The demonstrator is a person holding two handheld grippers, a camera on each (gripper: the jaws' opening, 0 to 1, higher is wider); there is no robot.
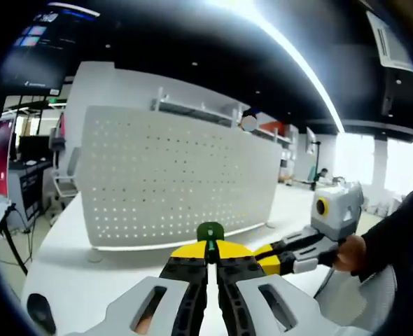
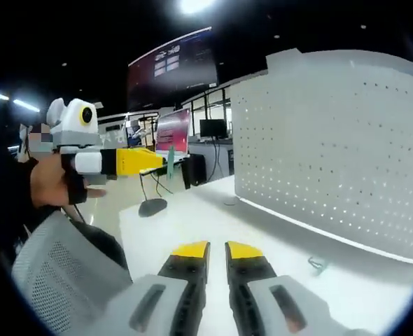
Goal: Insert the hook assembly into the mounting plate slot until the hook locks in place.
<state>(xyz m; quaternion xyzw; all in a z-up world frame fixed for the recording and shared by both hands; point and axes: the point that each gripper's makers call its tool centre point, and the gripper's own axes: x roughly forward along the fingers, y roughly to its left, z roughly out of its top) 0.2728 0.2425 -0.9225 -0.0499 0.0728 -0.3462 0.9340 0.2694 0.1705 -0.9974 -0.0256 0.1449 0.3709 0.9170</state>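
A white perforated mounting plate point(image 1: 178, 175) stands upright on the white table point(image 1: 87, 280); in the right gripper view the plate point(image 2: 332, 140) is on the right. My left gripper point(image 1: 211, 257) is shut on a small green hook assembly point(image 1: 210, 232), held short of the plate's lower edge. In the right gripper view the left gripper point(image 2: 154, 161) comes in from the left in a hand, and the green hook point(image 2: 170, 157) sticks out of its yellow tips. My right gripper point(image 2: 217, 252) hovers over the table with a narrow gap and nothing between its fingers. It also enters the left gripper view as the right gripper point(image 1: 268, 257).
A small grey wire-like piece point(image 2: 317, 264) lies on the table near the plate's base. A black round stand base point(image 2: 152, 206) sits beyond the table's far edge, with monitors point(image 2: 173, 129) behind it. A grey mesh chair back point(image 2: 59, 273) is close at lower left.
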